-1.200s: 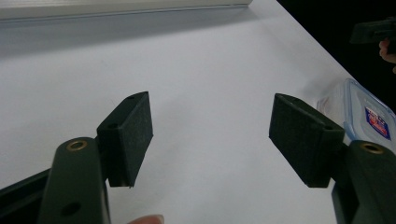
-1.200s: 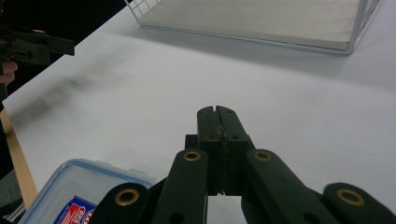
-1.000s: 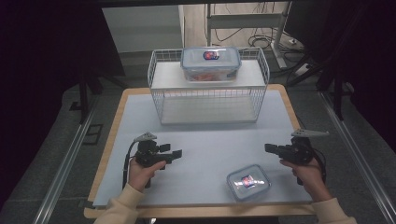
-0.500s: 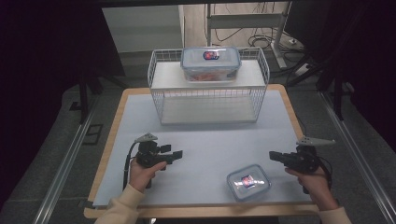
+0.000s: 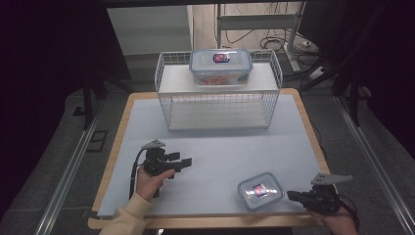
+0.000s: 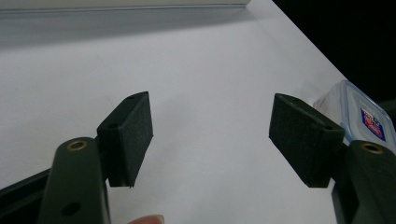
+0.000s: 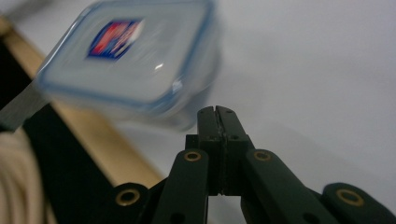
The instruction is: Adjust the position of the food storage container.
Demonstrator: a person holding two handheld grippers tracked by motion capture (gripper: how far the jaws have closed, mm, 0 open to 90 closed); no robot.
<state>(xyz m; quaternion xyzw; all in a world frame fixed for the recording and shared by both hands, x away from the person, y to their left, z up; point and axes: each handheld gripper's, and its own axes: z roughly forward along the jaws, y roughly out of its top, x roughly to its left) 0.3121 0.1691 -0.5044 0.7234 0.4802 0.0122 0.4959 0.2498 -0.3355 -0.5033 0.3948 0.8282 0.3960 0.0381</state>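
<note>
A: What could go wrong from here?

B: The right gripper [image 5: 296, 196] sits low at the near right corner, its jaws pressed together on nothing, pointing at the small container [image 5: 261, 190] just beside it. If it goes in like that, I think it only shoves the box along the table [image 5: 220, 152], perhaps toward the near edge. It needs to open first.

A: And the other one?

B: The left gripper [image 5: 183, 162] hovers near left, well apart from the box, jaws spread and empty.

A: What's in the boxes?

B: The small container has its lid on with a red and blue label; I can't tell what's inside. The large container [image 5: 221, 66] rests on top of the wire rack [image 5: 219, 105] at the far side, lidded too, with something orange-pink showing through its wall.
</note>
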